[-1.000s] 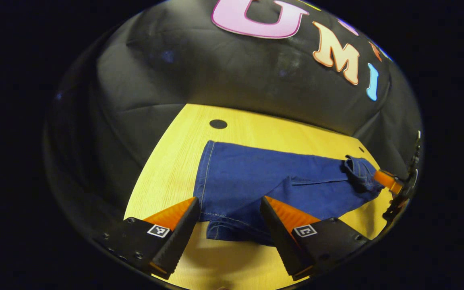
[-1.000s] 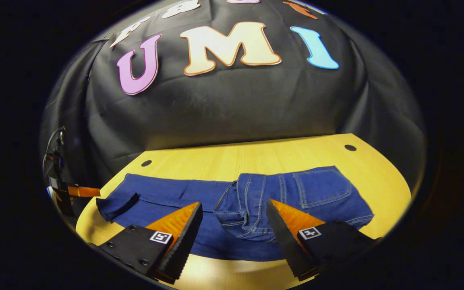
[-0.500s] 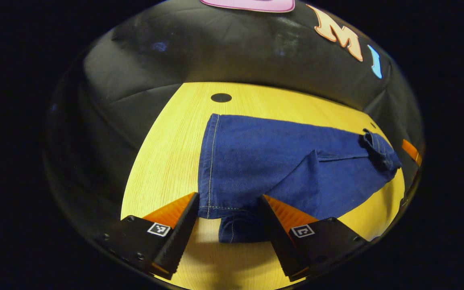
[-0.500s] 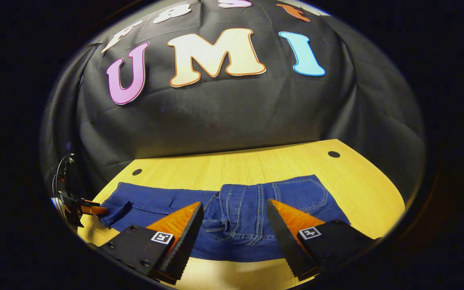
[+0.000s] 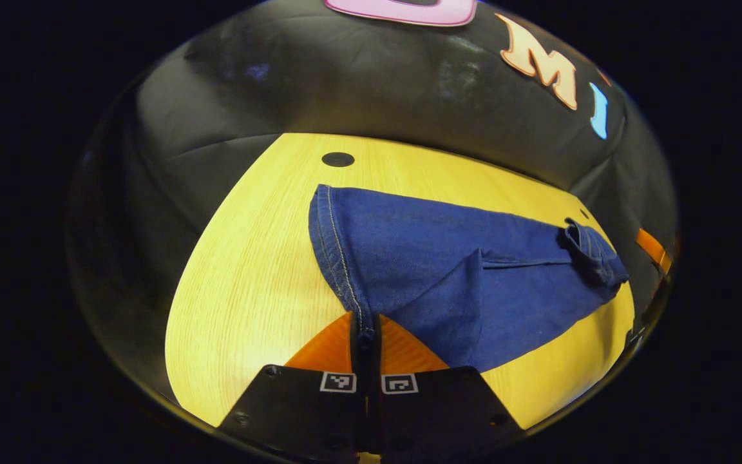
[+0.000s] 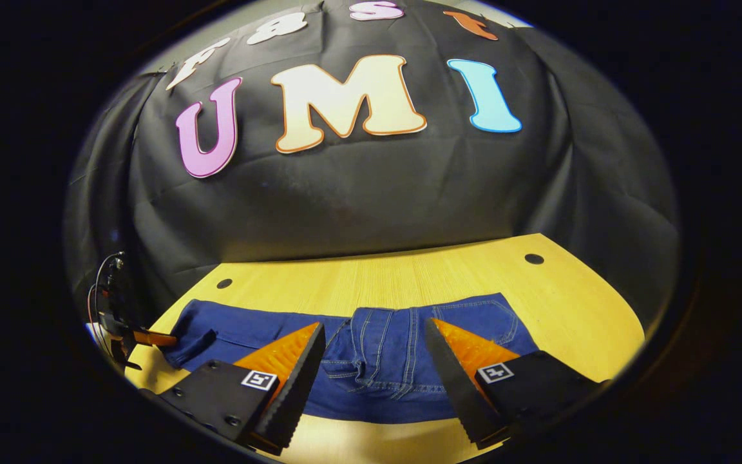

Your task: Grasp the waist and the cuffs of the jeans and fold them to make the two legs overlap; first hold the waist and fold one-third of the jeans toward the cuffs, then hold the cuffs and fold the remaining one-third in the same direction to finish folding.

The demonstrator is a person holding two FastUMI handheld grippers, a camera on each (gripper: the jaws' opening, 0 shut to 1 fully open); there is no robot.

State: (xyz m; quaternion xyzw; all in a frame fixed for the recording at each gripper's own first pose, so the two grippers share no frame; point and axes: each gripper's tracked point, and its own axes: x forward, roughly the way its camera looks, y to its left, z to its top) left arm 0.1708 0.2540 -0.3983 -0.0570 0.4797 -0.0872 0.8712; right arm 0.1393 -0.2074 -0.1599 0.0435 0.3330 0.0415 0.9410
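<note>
Since half a second ago my left claw (image 5: 366,335) has snapped together on the cuff (image 5: 351,303) of the near leg, where before its fingers stood spread on either side of the hem. My wooden bench (image 5: 248,283), pale and finely grained, carries the jeans (image 5: 448,264) lengthwise, legs toward my left and waist (image 6: 403,361) toward my right. My right claw (image 6: 374,380) hovers spread over the bunched waistband, touching nothing that I can make out. Dark blue denim with light contrast stitching looks soft but weighty; I judge it will drape and drag rather than slide, and thick seams offer the surest hold. At the hem, the doubled, stitched edge gives my pinched fingers a firm ridge. At the waist, the belt-loop band seems the place to grip. A small round hole (image 5: 337,159) marks the bench beyond the cuffs.
</note>
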